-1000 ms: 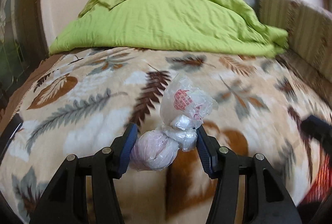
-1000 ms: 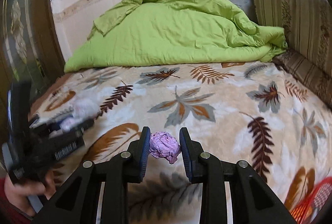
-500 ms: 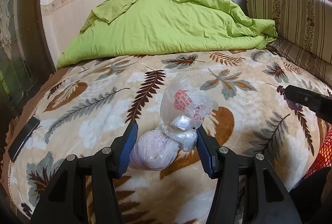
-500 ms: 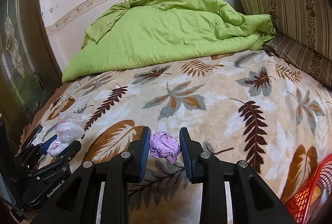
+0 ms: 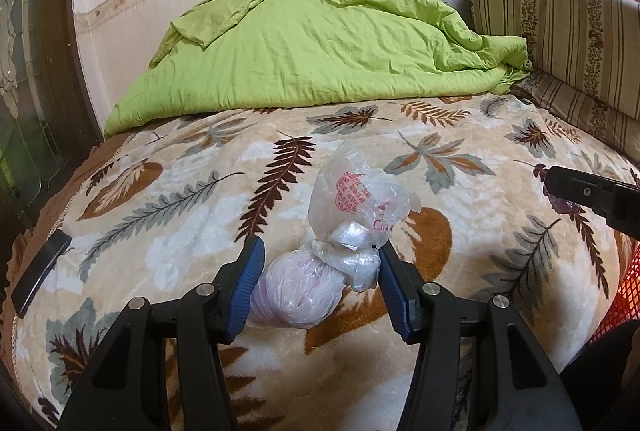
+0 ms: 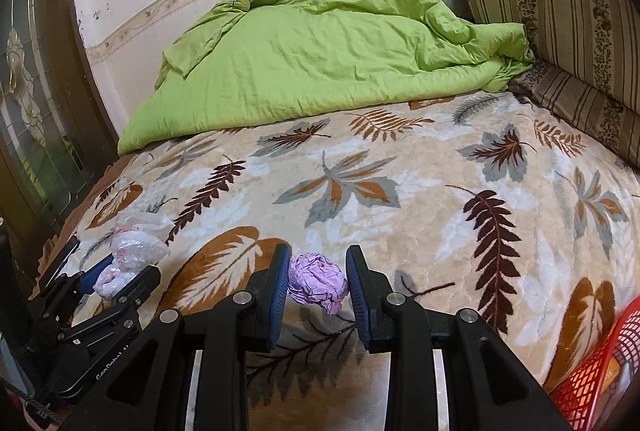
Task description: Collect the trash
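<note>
Left wrist view: your left gripper point(image 5: 320, 283) clamps a knotted clear plastic bag point(image 5: 316, 271), its bundled bottom pinched between the blue pads, its printed top sticking up above the leaf-patterned blanket point(image 5: 192, 215).
Far right: your right gripper's tip point(image 5: 588, 195) reaches in near a red mesh basket point(image 5: 624, 299).
Right wrist view: your right gripper point(image 6: 318, 285) grips a crumpled purple paper ball point(image 6: 318, 283) over the blanket.
Lower right corner: the basket's rim shows.
Background: a green duvet point(image 6: 320, 59) is heaped at the bed's far end.
</note>
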`<act>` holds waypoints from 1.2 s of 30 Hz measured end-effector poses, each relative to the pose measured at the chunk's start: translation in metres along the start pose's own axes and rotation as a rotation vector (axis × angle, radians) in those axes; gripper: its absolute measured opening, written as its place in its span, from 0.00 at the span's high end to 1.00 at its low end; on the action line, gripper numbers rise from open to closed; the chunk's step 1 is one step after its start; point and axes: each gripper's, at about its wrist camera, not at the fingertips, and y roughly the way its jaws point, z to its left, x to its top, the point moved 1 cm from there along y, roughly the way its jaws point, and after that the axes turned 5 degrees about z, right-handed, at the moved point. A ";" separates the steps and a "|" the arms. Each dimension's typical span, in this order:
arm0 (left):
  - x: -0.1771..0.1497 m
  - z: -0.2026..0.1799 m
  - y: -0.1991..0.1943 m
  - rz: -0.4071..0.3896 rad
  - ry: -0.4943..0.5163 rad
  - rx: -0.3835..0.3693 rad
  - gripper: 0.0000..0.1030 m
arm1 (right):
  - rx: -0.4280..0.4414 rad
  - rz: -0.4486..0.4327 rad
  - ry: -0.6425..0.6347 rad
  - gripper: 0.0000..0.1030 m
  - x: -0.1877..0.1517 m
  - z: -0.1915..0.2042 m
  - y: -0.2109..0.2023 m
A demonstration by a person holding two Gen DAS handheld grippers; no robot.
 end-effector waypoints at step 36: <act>-0.001 -0.006 0.009 0.006 0.013 -0.004 0.47 | 0.011 0.010 0.003 0.70 0.000 0.002 0.004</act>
